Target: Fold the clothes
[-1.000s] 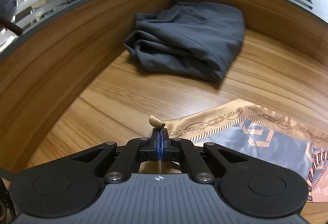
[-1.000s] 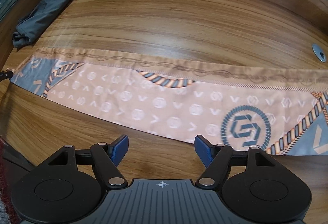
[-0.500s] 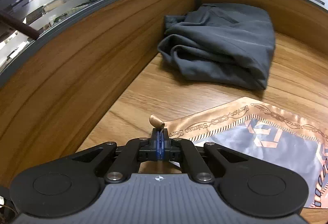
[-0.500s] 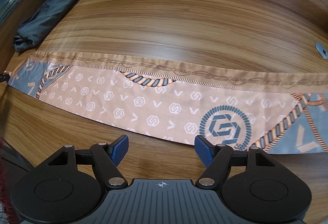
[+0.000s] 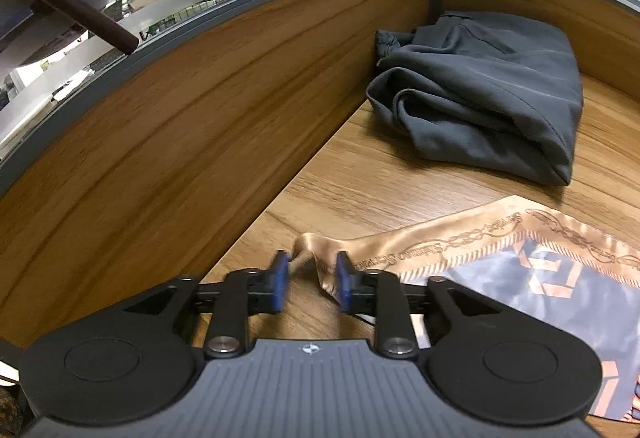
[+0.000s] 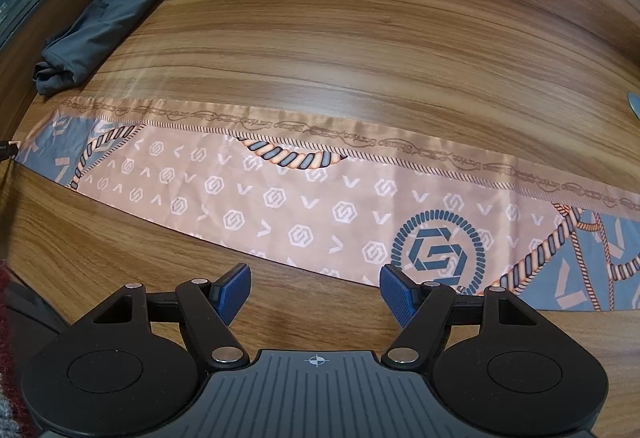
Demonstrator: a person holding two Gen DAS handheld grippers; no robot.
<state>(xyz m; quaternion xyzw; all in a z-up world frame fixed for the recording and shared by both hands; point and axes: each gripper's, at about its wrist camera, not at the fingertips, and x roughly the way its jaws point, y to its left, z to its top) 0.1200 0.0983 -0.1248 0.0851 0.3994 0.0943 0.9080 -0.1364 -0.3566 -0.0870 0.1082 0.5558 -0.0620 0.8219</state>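
An orange and grey-blue patterned scarf (image 6: pixel 320 193) lies as a long folded band across the wooden table; its left corner also shows in the left wrist view (image 5: pixel 500 262). My left gripper (image 5: pixel 310 280) is open, its blue pads apart, with the scarf's curled corner tip (image 5: pixel 320 250) loose between them. My right gripper (image 6: pixel 316 292) is open and empty just in front of the scarf's near edge, above bare wood.
A folded dark grey garment (image 5: pixel 488 89) lies in the far left corner of the table, also in the right wrist view (image 6: pixel 104 21). A wooden wall panel (image 5: pixel 140 141) with glass above runs along the left side. A round metal grommet (image 6: pixel 635 103) sits at far right.
My left gripper has opened and let go of the scarf corner it was pinching, after moving left and forward. The scarf has settled on the table; my right gripper stayed open.
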